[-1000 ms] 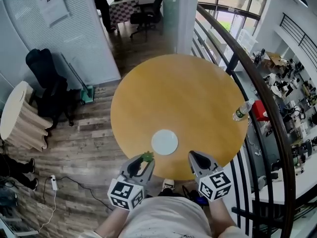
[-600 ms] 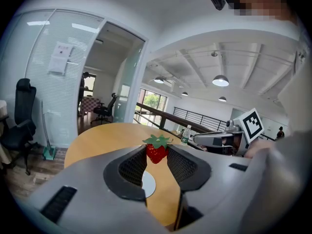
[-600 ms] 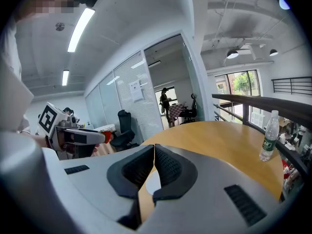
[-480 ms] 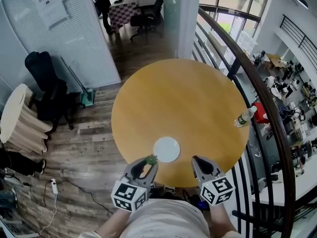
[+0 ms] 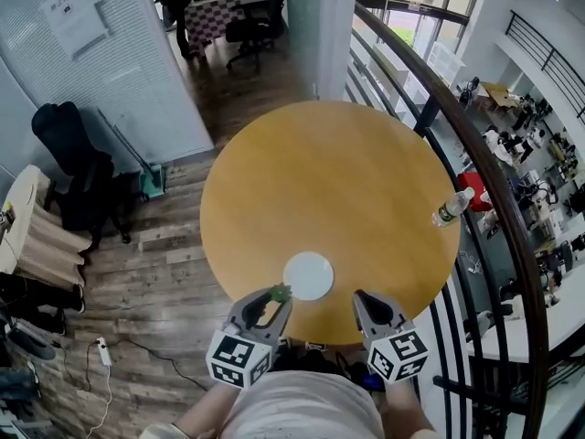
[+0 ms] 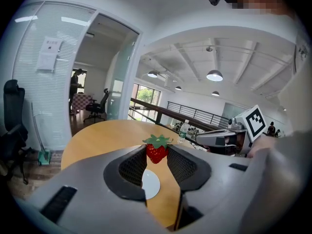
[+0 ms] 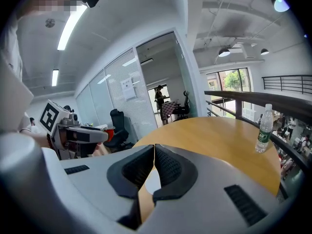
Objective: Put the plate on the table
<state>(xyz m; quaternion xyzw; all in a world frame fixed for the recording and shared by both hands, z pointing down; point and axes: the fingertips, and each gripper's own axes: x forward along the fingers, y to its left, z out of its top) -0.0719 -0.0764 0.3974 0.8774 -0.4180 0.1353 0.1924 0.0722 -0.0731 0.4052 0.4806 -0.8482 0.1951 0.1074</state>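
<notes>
A small white plate (image 5: 308, 275) lies flat on the round wooden table (image 5: 338, 181), near its front edge. My left gripper (image 5: 277, 294) hovers just left of the plate, shut on a red strawberry (image 6: 157, 150) with a green leafy top, pinched at the jaw tips. The plate (image 6: 149, 184) shows below and beyond the berry between the left jaws. My right gripper (image 5: 357, 296) is at the plate's right, above the table's front rim, shut with nothing in it. A sliver of the plate (image 7: 152, 180) peeks past the right jaws.
A plastic water bottle (image 5: 448, 207) stands at the table's right edge, next to a curved dark railing (image 5: 494, 181). A black office chair (image 5: 69, 167) and a pale round side table (image 5: 23, 213) stand on the wood floor at the left.
The head view has shifted slightly. Both grippers keep their places by the plate, and the strawberry stays gripped in the left one.
</notes>
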